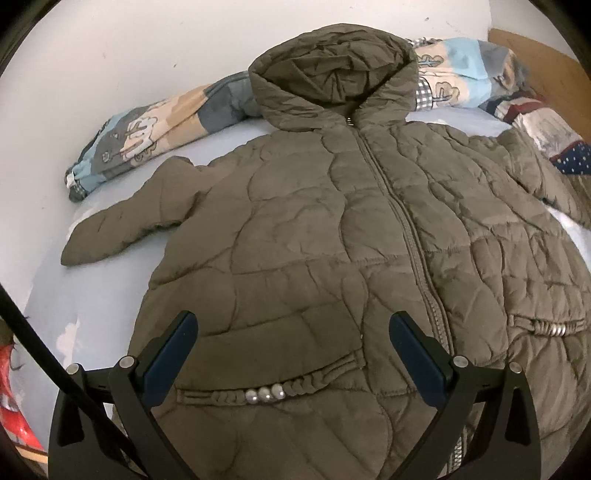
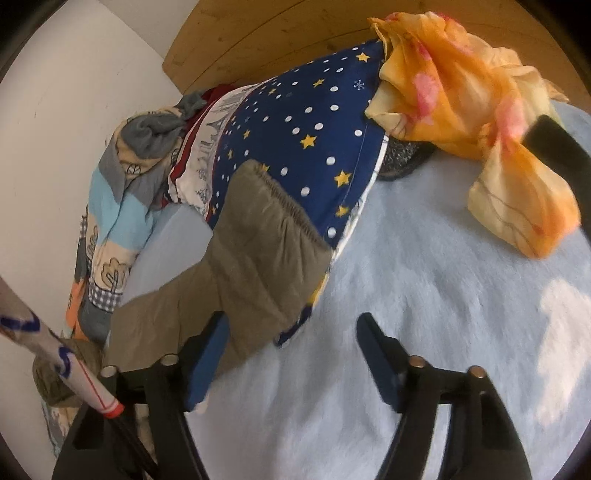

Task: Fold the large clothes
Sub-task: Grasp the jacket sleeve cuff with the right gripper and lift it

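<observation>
Close by, the left gripper [image 1: 293,343] hangs with its fingers released over the hem of the olive quilted jacket [image 1: 332,229], which lies flat, zipped, on the bed [image 1: 55,295]. Further right, the right gripper [image 2: 291,343] stands released beside the jacket's sleeve cuff [image 2: 266,229], with a star-patterned pillow [image 2: 306,122] behind.

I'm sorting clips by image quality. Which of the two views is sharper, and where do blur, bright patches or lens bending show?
Left wrist view: sharp; jacket quilting and zipper crisp, fisheye bulges the edges, dark corners. Right wrist view: softer, orange cloth and blue bedcover smeared, sunlit patch washed out at right, headboard curved by the lens.
</observation>
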### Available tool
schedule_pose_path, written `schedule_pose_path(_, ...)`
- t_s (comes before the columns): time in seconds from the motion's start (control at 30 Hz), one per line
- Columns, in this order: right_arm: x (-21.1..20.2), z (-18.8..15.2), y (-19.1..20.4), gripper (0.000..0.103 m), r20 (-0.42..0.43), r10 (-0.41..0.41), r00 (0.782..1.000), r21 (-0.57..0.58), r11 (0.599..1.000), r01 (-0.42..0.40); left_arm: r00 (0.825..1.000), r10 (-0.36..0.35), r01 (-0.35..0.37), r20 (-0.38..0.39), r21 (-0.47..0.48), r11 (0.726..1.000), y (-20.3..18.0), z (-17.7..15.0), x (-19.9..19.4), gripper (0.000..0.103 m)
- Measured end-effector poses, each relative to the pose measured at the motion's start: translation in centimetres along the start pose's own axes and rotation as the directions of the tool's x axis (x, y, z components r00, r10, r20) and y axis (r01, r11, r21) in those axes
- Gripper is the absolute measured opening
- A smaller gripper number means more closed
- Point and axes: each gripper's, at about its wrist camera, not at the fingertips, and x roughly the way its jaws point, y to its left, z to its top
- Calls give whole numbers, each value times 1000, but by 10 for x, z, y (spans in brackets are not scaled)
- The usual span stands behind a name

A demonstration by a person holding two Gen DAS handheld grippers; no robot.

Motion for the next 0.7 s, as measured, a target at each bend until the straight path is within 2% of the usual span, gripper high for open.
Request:
schedule_pose_path(0.13,14,15,-6,68,24,45,999,33,998,-46,1000,0,0,-3,17,1000,-1,-3,1,103)
schedule_pose_path(0.23,27,20,-13,60,25,61,998,64,996,-62,1000,2,-2,8,21,1000,0,-2,0,103)
schedule_pose_path(0.33,41,20,-18,46,6,74,997,74,994,-74,1000,-3,3,19,21,1000,0,-1,-1,103)
schedule_pose_path(0.4,49,18,-19,26,-10,75,997,78,994,-74,1000,-1,1,16,25,1000,-1,-1,0,103)
schedule_pose_path(0.5,44,17,-13,19,18,73,997,76,994,-75,1000,-5,5,7,19,1000,0,-1,0,103)
schedule_pose_path(0.7,4,24,24,16,86,143,986,30,989,-146,1000,-10,10,25,-2,1000,5,0,-7,103)
